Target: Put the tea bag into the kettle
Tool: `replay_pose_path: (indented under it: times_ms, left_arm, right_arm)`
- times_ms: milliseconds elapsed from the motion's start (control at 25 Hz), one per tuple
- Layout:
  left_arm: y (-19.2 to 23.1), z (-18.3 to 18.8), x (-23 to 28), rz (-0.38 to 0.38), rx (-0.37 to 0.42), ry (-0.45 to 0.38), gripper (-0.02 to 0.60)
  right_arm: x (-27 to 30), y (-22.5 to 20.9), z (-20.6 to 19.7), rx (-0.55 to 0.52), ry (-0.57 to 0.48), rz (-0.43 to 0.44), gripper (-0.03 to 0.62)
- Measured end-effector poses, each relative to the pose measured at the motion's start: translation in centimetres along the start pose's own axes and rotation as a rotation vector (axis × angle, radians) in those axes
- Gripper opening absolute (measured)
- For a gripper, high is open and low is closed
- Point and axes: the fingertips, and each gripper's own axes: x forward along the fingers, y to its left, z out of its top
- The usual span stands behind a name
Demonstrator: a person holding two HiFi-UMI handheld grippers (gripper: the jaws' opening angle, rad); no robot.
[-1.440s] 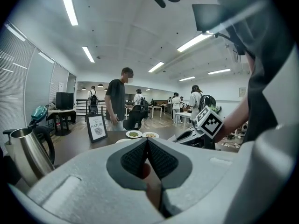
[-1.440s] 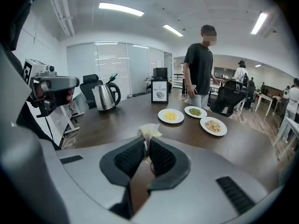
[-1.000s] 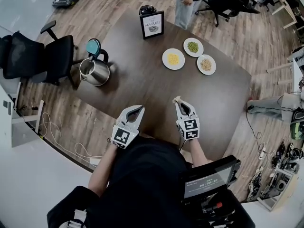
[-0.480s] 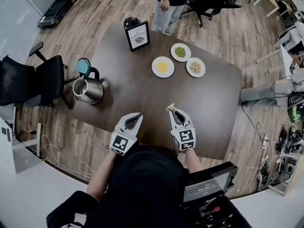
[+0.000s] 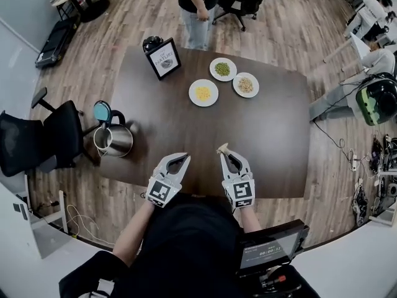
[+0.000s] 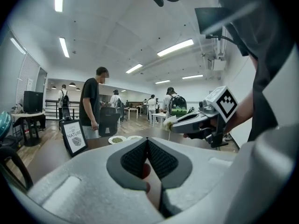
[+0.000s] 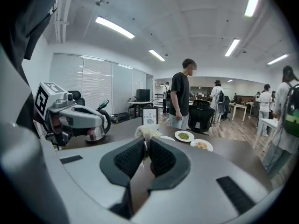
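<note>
right gripper (image 5: 226,156): pinching tea bag (image 5: 222,148), frame centre | left gripper (image 5: 183,158): jaws pressed together, empty | kettle (image 5: 113,140): open, centre left | handling: bag looks light, soft, tearable; pinch top edge gently

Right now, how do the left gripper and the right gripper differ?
The right gripper is shut on the tea bag, which sticks out past its tip; the left gripper is shut and empty. The left gripper is on the kettle's side of the table, the right gripper farther from it. Both hover at the near table edge, pointing across the table.
</note>
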Motion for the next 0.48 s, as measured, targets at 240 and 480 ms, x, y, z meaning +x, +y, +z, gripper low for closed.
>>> replay_pose_path:
  times_ms: [240,480]
  left_arm:
    - [-0.2,0.9,0.9,-0.047,0.031,-0.023,0.003]
    - [-1.0,1.5,0.5,-0.076,0.046,-0.057,0.003]
  right_arm:
    - [-1.9,-0.4,1.5,0.011,-0.046,-0.088,0.038]
    - [-2.8,-0.5,2.1,0.009,-0.069,-0.138,0.038]
